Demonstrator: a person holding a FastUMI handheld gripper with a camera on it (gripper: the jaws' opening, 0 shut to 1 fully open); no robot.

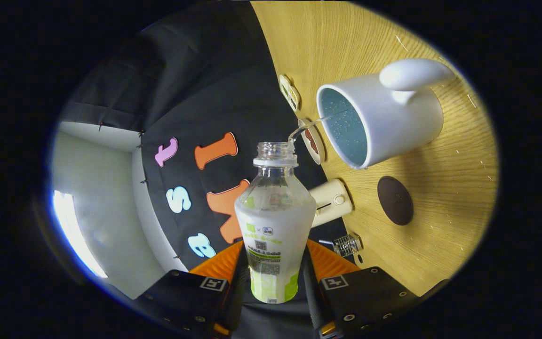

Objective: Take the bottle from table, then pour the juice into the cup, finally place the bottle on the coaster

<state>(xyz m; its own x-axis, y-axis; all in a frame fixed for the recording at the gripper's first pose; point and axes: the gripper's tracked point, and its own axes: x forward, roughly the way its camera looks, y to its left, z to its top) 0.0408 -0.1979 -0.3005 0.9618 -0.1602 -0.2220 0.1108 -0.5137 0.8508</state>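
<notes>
Your jaws grip the bottle (274, 221) by its lower body; its long axis runs straight ahead, mouth tipped toward the cup (378, 117), coaster (395, 200) just right on the worktop (440, 226).

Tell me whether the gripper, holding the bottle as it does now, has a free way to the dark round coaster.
Probably yes. The gripper is shut on the clear plastic bottle, tilted and pouring into the white mug. The dark round coaster lies bare on the wooden table beside the mug, nothing on it.

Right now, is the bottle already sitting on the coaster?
No: the bottle is tilted between the gripper fingers, pouring into the cup; the coaster lies bare.
</notes>
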